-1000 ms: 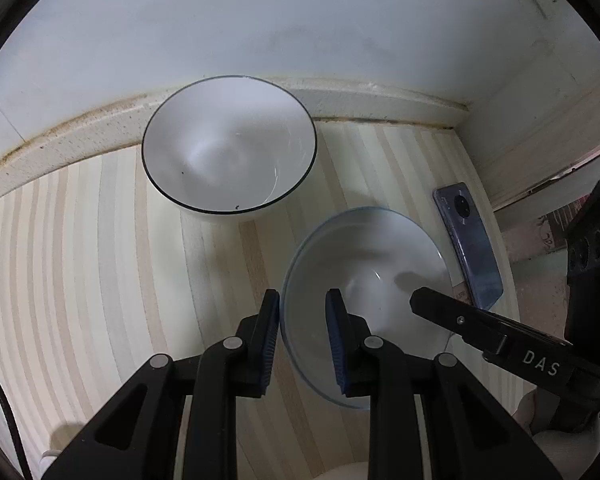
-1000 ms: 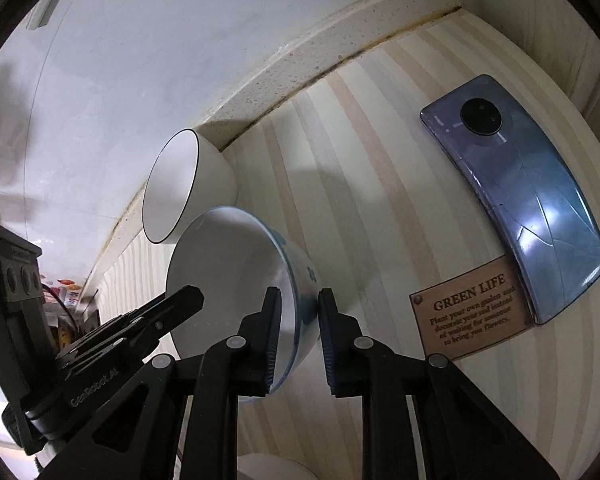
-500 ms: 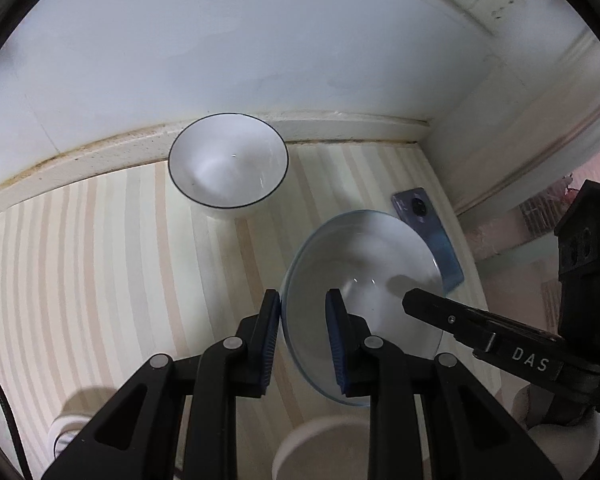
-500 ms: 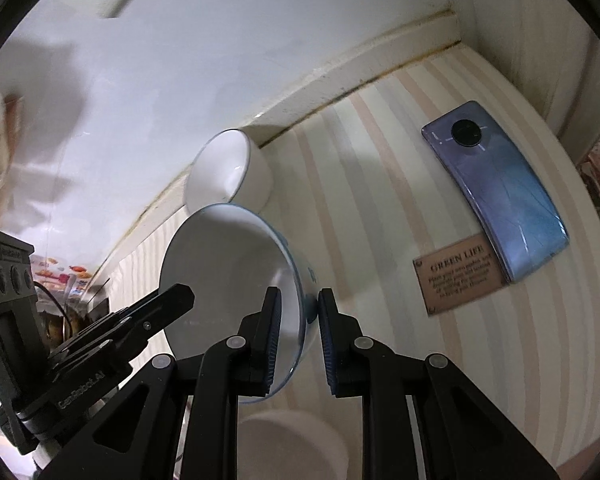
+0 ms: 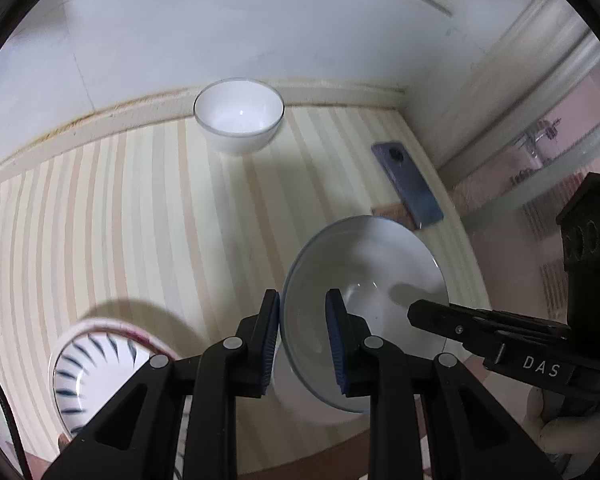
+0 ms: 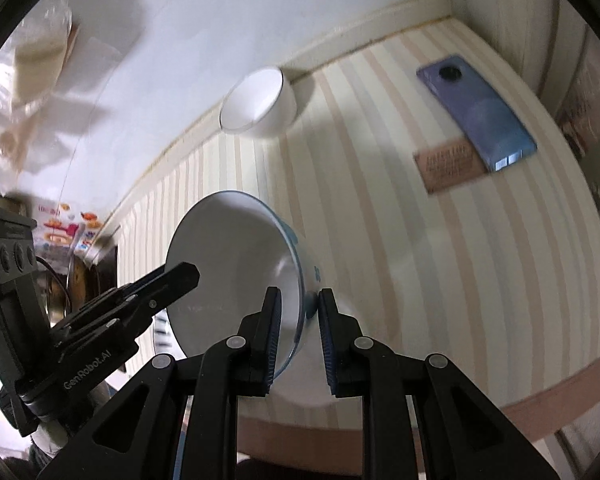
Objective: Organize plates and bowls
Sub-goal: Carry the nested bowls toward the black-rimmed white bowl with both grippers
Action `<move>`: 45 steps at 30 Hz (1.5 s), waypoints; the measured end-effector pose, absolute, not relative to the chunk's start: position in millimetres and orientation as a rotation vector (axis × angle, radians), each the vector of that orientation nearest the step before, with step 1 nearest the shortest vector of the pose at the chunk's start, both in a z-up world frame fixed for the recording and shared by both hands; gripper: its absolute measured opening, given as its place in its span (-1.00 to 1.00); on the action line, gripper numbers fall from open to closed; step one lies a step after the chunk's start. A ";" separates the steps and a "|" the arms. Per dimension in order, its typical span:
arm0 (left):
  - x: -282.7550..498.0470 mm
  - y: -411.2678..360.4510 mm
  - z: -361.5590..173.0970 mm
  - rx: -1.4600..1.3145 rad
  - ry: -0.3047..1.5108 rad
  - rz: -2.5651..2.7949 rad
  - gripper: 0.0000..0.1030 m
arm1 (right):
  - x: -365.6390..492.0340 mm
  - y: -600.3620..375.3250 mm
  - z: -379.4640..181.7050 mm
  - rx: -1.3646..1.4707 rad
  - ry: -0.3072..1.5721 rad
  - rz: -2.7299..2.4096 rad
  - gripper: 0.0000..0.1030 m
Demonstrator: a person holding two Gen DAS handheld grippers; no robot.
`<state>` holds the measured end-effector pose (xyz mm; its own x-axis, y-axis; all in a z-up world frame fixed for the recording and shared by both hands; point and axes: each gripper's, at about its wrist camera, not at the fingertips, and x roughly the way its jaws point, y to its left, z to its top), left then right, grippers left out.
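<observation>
While both of your claws grip it by opposite rims, the white bowl with a thin blue rim (image 5: 364, 280) hangs tilted above the cream striped tabletop (image 5: 140, 220). Your left gripper (image 5: 302, 336) has its blue pads nearly closed on the near rim at lower centre of the left view. Your right gripper (image 6: 299, 332) pinches the rim likewise; on the bowl's outer wall a blue motif shows, partly hidden by the pad. On the right tool you can read "DAS", on the left "GenRobot.AI". A plain white bowl (image 5: 239, 114) stands at the wall, top centre. A blue-streaked bowl (image 5: 96, 376) is cut off lower left. The brown card (image 6: 450, 166) beside the purple phone (image 6: 476, 112) is too blurred to read.
</observation>
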<state>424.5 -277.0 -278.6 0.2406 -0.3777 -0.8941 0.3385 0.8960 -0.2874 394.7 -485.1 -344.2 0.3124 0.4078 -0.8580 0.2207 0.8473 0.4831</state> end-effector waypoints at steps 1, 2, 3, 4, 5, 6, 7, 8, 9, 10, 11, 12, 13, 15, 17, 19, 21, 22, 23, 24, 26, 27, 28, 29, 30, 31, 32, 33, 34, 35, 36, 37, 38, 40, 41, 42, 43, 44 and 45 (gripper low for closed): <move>421.2 -275.5 -281.3 -0.034 1.241 -0.489 -0.61 | 389.2 -484.1 -347.9 0.587 1.279 0.134 -0.60; 419.0 -274.8 -284.3 -0.031 1.249 -0.488 -0.61 | 383.8 -482.4 -352.3 0.592 1.290 0.134 -0.60; 417.0 -273.8 -286.1 -0.027 1.255 -0.487 -0.61 | 380.9 -481.5 -355.1 0.593 1.296 0.134 -0.60; 414.5 -273.9 -290.3 -0.022 1.261 -0.486 -0.61 | 377.2 -480.4 -359.0 0.594 1.306 0.134 -0.60; 413.4 -274.9 -292.6 -0.017 1.264 -0.485 -0.61 | 373.4 -479.9 -362.8 0.597 1.313 0.132 -0.60; 412.1 -276.4 -297.2 -0.004 1.273 -0.483 -0.61 | 370.2 -479.5 -366.4 0.600 1.321 0.131 -0.60; 410.4 -276.5 -300.3 0.003 1.279 -0.483 -0.61 | 369.1 -479.4 -369.9 0.598 1.329 0.129 -0.60; 409.4 -277.6 -303.8 0.007 1.284 -0.482 -0.61 | 366.9 -479.2 -372.5 0.596 1.335 0.126 -0.60; 408.5 -278.2 -307.8 0.010 1.288 -0.481 -0.61 | 366.2 -479.7 -374.5 0.592 1.338 0.125 -0.60; 407.4 -278.6 -311.1 0.014 1.293 -0.480 -0.61 | 365.4 -479.9 -377.8 0.589 1.344 0.123 -0.60; 407.1 -279.4 -314.9 0.016 1.300 -0.476 -0.61 | 364.5 -480.4 -380.9 0.589 1.351 0.121 -0.60; 406.9 -280.0 -317.4 0.015 1.304 -0.475 -0.61 | 364.1 -481.0 -383.6 0.588 1.355 0.118 -0.60; 406.7 -280.5 -319.7 0.016 1.308 -0.474 -0.61 | 364.5 -481.1 -386.0 0.587 1.360 0.116 -0.60; 406.0 -281.3 -323.9 0.014 1.316 -0.470 -0.61 | 364.8 -481.1 -389.4 0.585 1.367 0.112 -0.60; 405.2 -281.5 -326.5 0.018 1.320 -0.470 -0.61 | 364.7 -481.3 -392.4 0.582 1.374 0.110 -0.60; 404.5 -282.0 -330.2 0.025 1.328 -0.469 -0.61 | 364.3 -481.9 -394.9 0.584 1.380 0.110 -0.60; 404.7 -282.3 -333.3 0.031 1.335 -0.469 -0.61 | 364.6 -482.1 -396.7 0.582 1.384 0.107 -0.60; 404.9 -283.6 -334.9 0.032 1.337 -0.466 -0.61 | 364.6 -482.1 -398.2 0.581 1.387 0.107 -0.60; 404.7 -284.7 -336.7 0.033 1.340 -0.466 -0.61 | 364.3 -481.8 -399.4 0.581 1.391 0.105 -0.60; 403.9 -285.3 -337.9 0.036 1.341 -0.465 -0.61 | 364.1 -482.0 -400.0 0.579 1.390 0.102 -0.60; 402.4 -286.7 -339.3 0.047 1.340 -0.462 -0.61 | 365.9 -482.7 -400.1 0.575 1.391 0.100 -0.60; 402.3 -287.3 -340.2 0.051 1.342 -0.462 -0.61 | 366.8 -481.7 -400.1 0.573 1.391 0.098 -0.60; 402.5 -287.3 -340.9 0.052 1.342 -0.462 -0.61 | 367.2 -480.4 -400.0 0.571 1.392 0.098 -0.60; 402.8 -287.3 -341.3 0.052 1.343 -0.462 -0.61 | 368.2 -480.1 -400.0 0.569 1.392 0.097 -0.60; 403.5 -287.4 -341.6 0.051 1.344 -0.462 -0.61 | 368.8 -479.6 -400.0 0.568 1.392 0.096 -0.60; 403.7 -287.3 -341.6 0.049 1.345 -0.462 -0.61 | 369.0 -479.3 -400.2 0.563 1.392 0.097 -0.60; 403.7 -287.7 -341.6 0.051 1.345 -0.461 -0.61 | 369.9 -479.1 -400.2 0.555 1.393 0.097 -0.60; 403.3 -288.2 -341.7 0.054 1.345 -0.460 -0.61 | 371.2 -479.5 -400.3 0.549 1.393 0.097 -0.60; 403.3 -287.7 -341.6 0.057 1.344 -0.459 -0.61 | 370.8 -479.6 -400.5 0.545 1.393 0.097 -0.60; 403.3 -287.5 -341.6 0.059 1.344 -0.458 -0.61 | 371.2 -479.8 -400.6 0.541 1.393 0.096 -0.60; 403.3 -287.6 -341.8 0.059 1.344 -0.457 -0.61 | 371.8 -479.4 -400.4 0.540 1.393 0.094 -0.59; 403.4 -287.9 -342.1 0.059 1.346 -0.456 -0.61 | 371.4 -479.6 -400.5 0.540 1.392 0.096 -0.56; 403.3 -287.7 -342.3 0.058 1.346 -0.455 -0.61 | 371.5 -479.7 -400.6 0.542 1.391 0.097 -0.55; 403.3 -288.2 -342.5 0.060 1.350 -0.454 -0.61 | 371.2 -480.8 -400.7 0.546 1.391 0.094 -0.55; 403.2 -288.4 -342.6 0.060 1.352 -0.453 -0.60 | 371.7 -480.8 -400.8 0.546 1.394 0.094 -0.55; 403.2 -288.7 -342.6 0.059 1.355 -0.452 -0.58 | 372.4 -481.0 -400.8 0.549 1.397 0.093 -0.55; 403.2 -288.5 -342.7 0.056 1.357 -0.450 -0.58 | 372.6 -480.4 -400.9 0.549 1.399 0.093 -0.55; 403.1 -288.3 -342.6 0.055 1.359 -0.450 -0.58 | 373.2 -480.3 -400.9 0.545 1.401 0.095 -0.55; 402.5 -288.3 -342.3 0.056 1.360 -0.449 -0.58 | 373.0 -480.7 -401.1 0.543 1.401 0.096 -0.55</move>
